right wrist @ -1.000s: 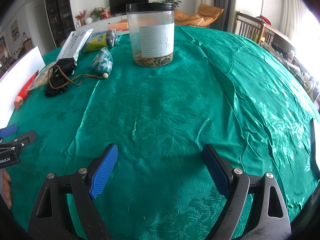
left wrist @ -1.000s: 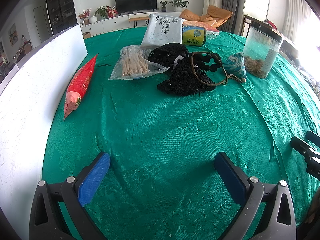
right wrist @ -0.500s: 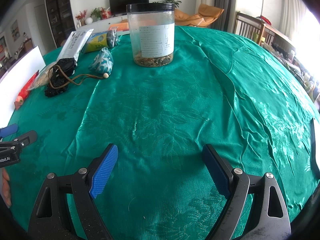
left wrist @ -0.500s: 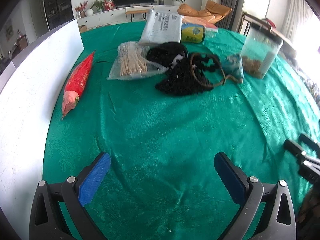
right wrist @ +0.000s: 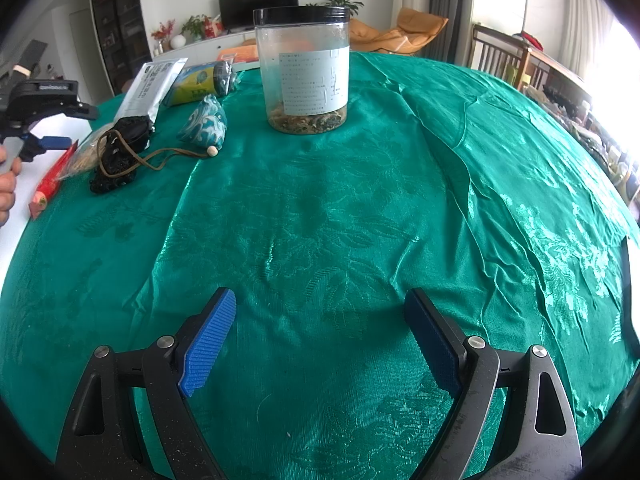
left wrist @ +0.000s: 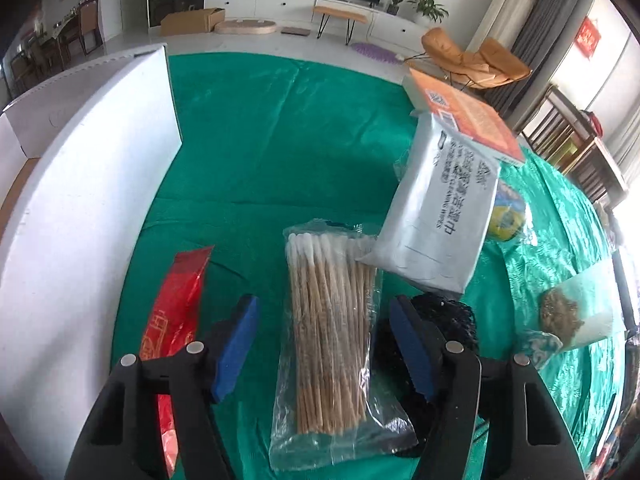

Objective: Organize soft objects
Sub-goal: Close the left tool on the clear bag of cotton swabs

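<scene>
Left wrist view shows the left gripper (left wrist: pixel 324 344) poised over the bag of cotton swabs (left wrist: pixel 332 344), its jaws having just been closing, with the bag between them but the blue pads not yet pressing on it, as far as can be told. The soft things lie bunched together on the green tablecloth (right wrist: pixel 340 208): the swab bag, a red packet (left wrist: pixel 176 312) just beside it toward the white box (left wrist: pixel 80 216), a black mesh pouch (right wrist: pixel 120 152) on its other side, a grey wipes pack (left wrist: pixel 444 216) leaning over the swabs' far end, and a small patterned pouch (right wrist: pixel 206 124) nearby. Nothing appears sorted yet; the task looks to be at its first pick, with every item still to be moved.

The right gripper (right wrist: pixel 320 344) hangs spread wide over bare cloth, holding nothing. The clear jar (right wrist: pixel 304 68) stands apart from the pile. Room is tight around the swabs: the red packet and the mesh pouch crowd each finger, and the box wall rises close on one side. The cloth in front of the right gripper is open and wrinkled.
</scene>
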### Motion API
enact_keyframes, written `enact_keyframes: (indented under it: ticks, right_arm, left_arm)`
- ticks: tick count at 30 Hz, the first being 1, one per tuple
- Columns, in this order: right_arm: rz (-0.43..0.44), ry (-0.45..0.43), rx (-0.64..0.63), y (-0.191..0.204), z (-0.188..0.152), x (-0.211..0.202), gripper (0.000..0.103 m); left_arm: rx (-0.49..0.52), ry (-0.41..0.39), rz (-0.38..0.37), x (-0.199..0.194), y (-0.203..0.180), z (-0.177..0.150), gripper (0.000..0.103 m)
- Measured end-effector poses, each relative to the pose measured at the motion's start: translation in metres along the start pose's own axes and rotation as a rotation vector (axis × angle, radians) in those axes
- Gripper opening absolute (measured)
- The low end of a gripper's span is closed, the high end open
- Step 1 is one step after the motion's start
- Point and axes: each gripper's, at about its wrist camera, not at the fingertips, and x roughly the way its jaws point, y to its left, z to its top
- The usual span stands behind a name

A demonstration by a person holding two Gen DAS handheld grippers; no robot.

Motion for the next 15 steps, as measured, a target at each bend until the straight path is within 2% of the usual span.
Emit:
enact_keyframes:
  ticks: [1, 2, 4, 7, 10, 11, 13, 15]
  right_arm:
    - [0.0, 0.0, 0.0, 0.0, 0.0, 0.0, 0.089]
    - [0.0, 0.0, 0.0, 0.0, 0.0, 0.0, 0.089]
    - [0.0, 0.0, 0.0, 0.0, 0.0, 0.0, 0.089]
    - [0.0, 0.0, 0.0, 0.0, 0.0, 0.0, 0.089]
    - [0.0, 0.0, -0.001, 0.0, 0.0, 0.0, 0.089]
    - [0.001, 0.0, -0.001, 0.0, 0.0, 0.0, 0.089]
    - [0.001, 0.0, -0.001, 0.0, 0.0, 0.0, 0.089]
    - [0.001, 0.0, -0.001, 0.0, 0.0, 0.0, 0.089]
  left_arm:
    - [0.005, 0.009, -0.001, 0.006, -0.002, 0.0, 0.062]
    - [0.014, 0.015, -0.001, 0.009, -0.004, -0.002, 0.036]
    - [0.038, -0.014, 0.003, 0.003, -0.008, -0.01, 0.029]
    - [0.051, -0.02, -0.065, -0.02, -0.014, -0.042, 0.026]
    - [0.069, -0.009, -0.173, -0.053, -0.016, -0.09, 0.026]
    - [0.08, -0.012, -0.18, -0.063, -0.014, -0.105, 0.026]
    - [0.097, -0.032, -0.151, -0.079, -0.007, -0.127, 0.026]
    - [0.129, -0.064, -0.075, -0.087, -0.002, -0.139, 0.028]
